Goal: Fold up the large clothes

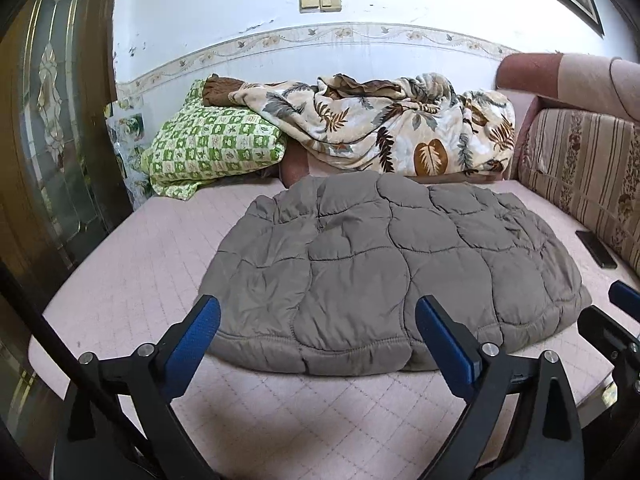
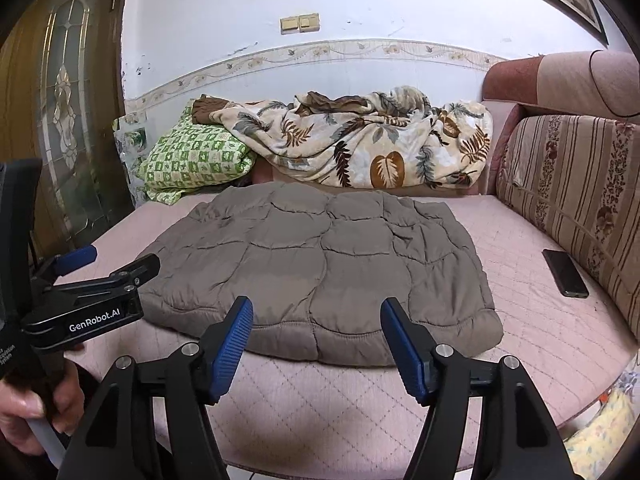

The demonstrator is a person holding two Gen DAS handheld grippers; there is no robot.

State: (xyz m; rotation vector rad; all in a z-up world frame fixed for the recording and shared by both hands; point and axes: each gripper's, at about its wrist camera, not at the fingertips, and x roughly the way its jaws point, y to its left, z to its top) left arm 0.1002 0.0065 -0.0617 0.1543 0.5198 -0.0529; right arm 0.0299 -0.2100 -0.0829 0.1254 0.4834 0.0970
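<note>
Left hand-held gripper (image 1: pixel 318 326) (jaws wide) level before quilted jacket (image 1: pixel 384 272)

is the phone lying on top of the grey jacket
No, the phone lies on the bare mattress, right of the jacket.

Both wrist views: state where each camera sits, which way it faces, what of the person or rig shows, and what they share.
Left wrist: sits behind the open left gripper, faces the wall across the grey jacket spread on the pink sofa seat; the right gripper shows at its right edge.
Right wrist: sits behind the open right gripper, faces the same way; the left gripper and the hand holding it show at left.
Shared: jacket, leaf blanket, green pillow, phone.
</note>
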